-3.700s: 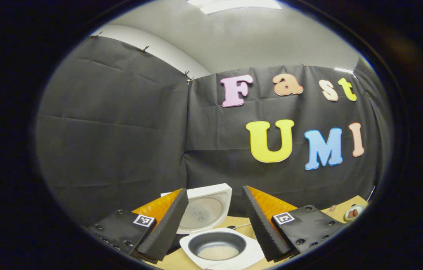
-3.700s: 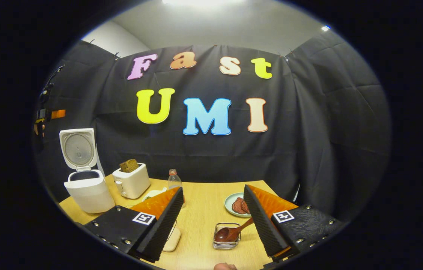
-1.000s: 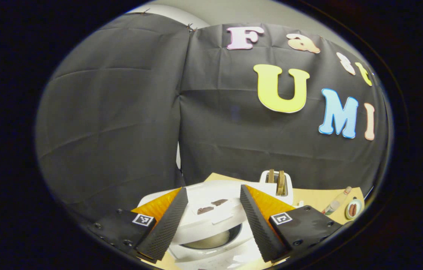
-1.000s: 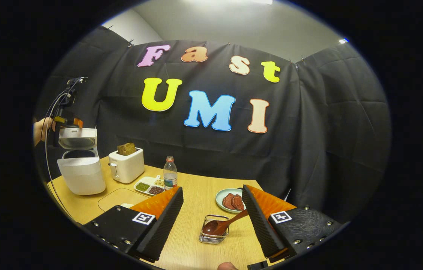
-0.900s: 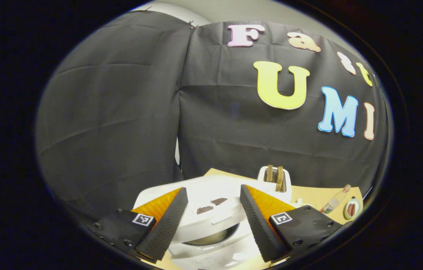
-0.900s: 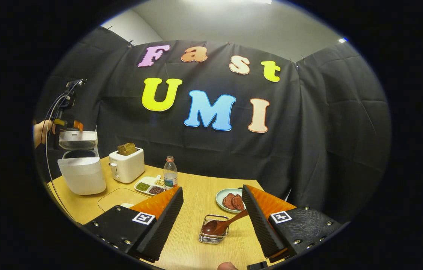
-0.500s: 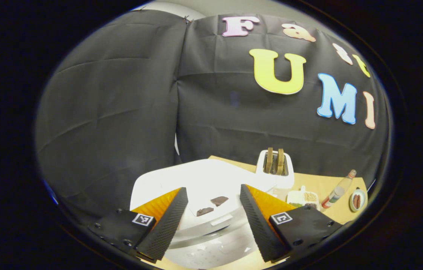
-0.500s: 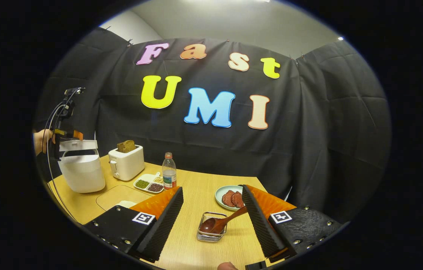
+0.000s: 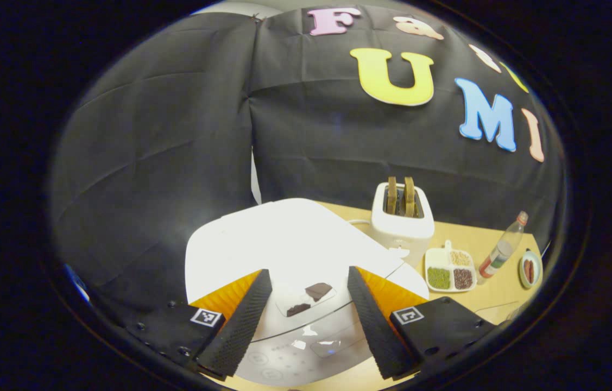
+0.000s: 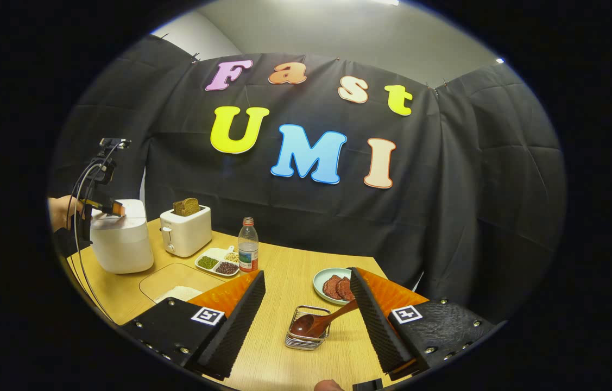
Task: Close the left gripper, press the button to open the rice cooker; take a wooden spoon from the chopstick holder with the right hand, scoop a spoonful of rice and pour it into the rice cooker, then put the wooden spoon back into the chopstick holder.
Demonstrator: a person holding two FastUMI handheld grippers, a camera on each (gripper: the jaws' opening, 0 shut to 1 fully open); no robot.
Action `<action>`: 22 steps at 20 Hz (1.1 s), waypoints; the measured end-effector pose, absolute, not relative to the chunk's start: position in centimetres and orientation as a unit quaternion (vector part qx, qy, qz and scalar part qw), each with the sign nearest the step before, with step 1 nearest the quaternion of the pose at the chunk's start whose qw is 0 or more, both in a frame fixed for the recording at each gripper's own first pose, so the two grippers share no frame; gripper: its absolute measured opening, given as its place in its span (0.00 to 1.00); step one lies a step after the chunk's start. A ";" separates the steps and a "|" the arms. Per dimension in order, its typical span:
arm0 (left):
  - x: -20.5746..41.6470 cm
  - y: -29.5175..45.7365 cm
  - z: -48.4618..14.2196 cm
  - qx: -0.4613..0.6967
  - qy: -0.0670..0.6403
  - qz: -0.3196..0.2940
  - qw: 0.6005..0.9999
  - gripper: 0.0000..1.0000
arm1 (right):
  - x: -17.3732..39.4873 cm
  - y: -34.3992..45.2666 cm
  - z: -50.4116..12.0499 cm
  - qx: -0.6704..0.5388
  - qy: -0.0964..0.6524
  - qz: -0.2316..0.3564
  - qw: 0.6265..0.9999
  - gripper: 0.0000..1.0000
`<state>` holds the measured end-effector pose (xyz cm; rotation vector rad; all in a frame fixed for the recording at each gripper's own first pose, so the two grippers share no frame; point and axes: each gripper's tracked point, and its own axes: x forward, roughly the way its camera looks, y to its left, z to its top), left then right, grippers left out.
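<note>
The left gripper [image 9: 306, 309] had its jaws wide apart with nothing between them; it sat low over the cooker [image 9: 295, 271], right by the lid. A few seconds before, that lid stood straight up and rice showed in the pot; a second before, it was halfway down; now it lay flat and shut. So the cooker was closed again, and I think the scoop and pour were already done.

The right gripper [image 10: 306, 320] also had its jaws open and empty; it had hardly moved. The spoon [image 10: 319, 321] lay in the holder [image 10: 306, 338] just ahead of it, bowl down and handle leaning toward the right finger, same as before; it looked put back.

The cooker was smooth, white and rounded, with a shiny front panel. The spoon was dark, glossy wood. The holder was a small wire basket, thin and silvery. The worktop [image 10: 284, 277] was pale wood with fine lines. Farther off stood a boxy white toaster [image 10: 185, 231] with brown bread, a clear bottle [image 10: 248, 244], a plate [image 10: 323, 282] and a tray [image 10: 218, 263] of beans.
</note>
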<state>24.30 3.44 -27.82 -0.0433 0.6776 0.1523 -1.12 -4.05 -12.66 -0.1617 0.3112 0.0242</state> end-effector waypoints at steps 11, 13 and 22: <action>23.3 1.8 -24.8 -0.013 0.262 0.062 0.963 0.92 | 0.9 -0.3 -9.3 -0.066 0.114 0.044 0.990 0.96; 22.0 1.1 -21.1 -0.001 0.221 0.050 0.974 0.96 | 1.3 0.6 -7.7 -0.055 0.099 0.050 0.992 0.96; 13.2 -4.3 -8.9 -0.047 0.116 -0.044 0.991 0.95 | 1.9 2.0 -3.8 -0.015 0.058 0.032 0.998 0.96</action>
